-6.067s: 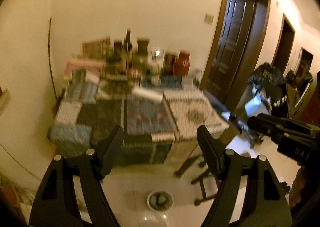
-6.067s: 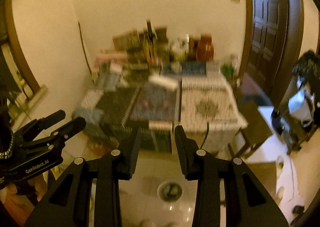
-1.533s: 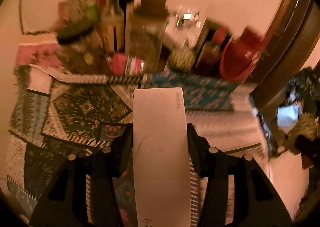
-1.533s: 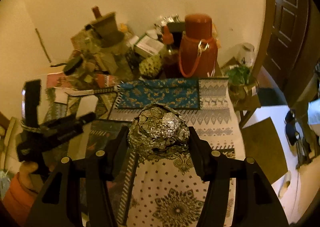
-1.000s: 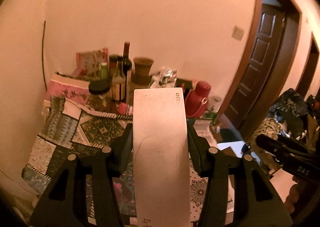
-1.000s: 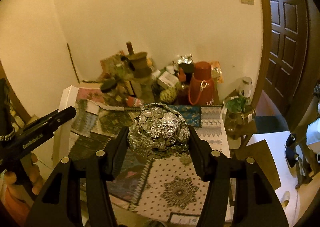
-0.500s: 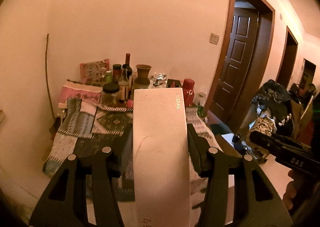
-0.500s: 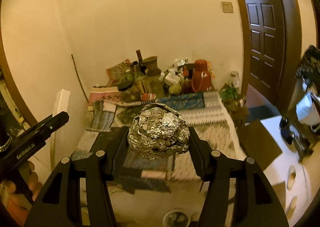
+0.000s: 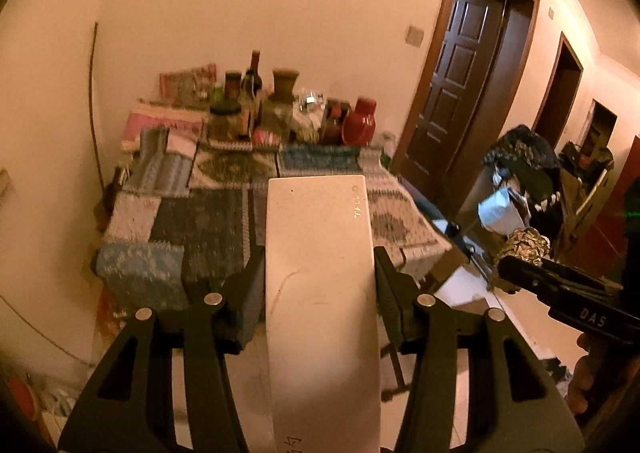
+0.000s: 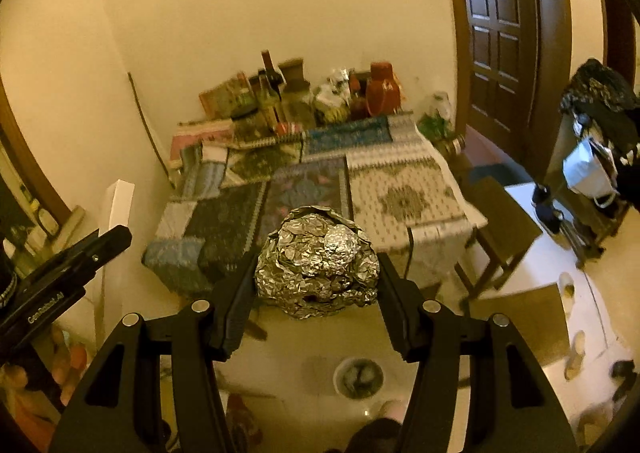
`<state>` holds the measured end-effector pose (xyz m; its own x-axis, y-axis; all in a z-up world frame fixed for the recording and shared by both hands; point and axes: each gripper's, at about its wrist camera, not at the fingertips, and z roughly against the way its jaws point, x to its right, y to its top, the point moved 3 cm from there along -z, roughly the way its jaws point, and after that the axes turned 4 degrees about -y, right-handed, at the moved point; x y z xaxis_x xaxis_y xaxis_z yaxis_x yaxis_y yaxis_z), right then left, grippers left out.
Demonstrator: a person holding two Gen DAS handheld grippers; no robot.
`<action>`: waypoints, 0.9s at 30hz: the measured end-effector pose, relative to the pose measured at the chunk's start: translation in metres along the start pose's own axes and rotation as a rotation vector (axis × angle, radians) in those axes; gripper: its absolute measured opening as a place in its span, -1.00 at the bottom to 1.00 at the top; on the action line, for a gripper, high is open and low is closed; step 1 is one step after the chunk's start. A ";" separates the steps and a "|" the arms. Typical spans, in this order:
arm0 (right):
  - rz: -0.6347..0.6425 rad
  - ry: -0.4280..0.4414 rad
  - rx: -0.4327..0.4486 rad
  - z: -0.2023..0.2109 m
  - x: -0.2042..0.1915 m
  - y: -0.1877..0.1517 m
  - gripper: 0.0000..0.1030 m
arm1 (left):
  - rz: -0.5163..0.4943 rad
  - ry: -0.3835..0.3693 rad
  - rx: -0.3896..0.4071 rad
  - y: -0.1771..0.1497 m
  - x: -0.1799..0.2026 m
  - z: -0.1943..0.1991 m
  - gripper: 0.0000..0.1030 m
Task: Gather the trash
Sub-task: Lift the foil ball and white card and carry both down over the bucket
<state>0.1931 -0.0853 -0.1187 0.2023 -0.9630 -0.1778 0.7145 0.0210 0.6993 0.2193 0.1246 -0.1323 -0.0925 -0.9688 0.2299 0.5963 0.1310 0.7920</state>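
**Both pieces in hand, bin not yet reached**

With a piece of trash clamped in each gripper, I judge myself about halfway through the job: the picking up is done, the dropping off is not.

My left gripper (image 9: 320,273) stands roughly half open, its jaws pressed on the two long sides of a flat white box (image 9: 320,293) that runs from near the camera out past the fingertips. My right gripper (image 10: 316,277) is at a similar width, closed on a crumpled foil ball (image 10: 318,277) that fills the gap between its jaws.

The table (image 10: 404,197) under its patchwork cloth lies far ahead of both grippers, well apart from them. Bottles, jars and a red flask (image 10: 382,91) crowd its far edge against the wall; I see no other loose trash on the cloth, though that clutter is too blurred to be sure.

On the floor near me, just below the foil ball in the right wrist view, sits a small round container (image 10: 358,378) with something dark inside. It may be the bin; I cannot tell. What is left is to carry both pieces to it and release them.
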 end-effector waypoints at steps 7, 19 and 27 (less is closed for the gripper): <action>0.001 -0.013 -0.117 -0.033 0.006 -0.038 0.05 | 0.022 0.013 -0.112 -0.044 -0.004 -0.028 -0.02; 0.060 -0.002 -0.363 -0.160 0.045 -0.123 0.05 | 0.087 0.081 -0.345 -0.153 -0.018 -0.151 -0.02; 0.119 -0.025 -0.484 -0.274 0.082 -0.207 0.05 | 0.183 0.097 -0.451 -0.249 -0.039 -0.243 -0.02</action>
<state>0.2451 -0.0948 -0.4683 0.2898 -0.9523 -0.0957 0.9174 0.2480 0.3112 0.2682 0.0785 -0.4758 0.1080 -0.9563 0.2717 0.8837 0.2175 0.4145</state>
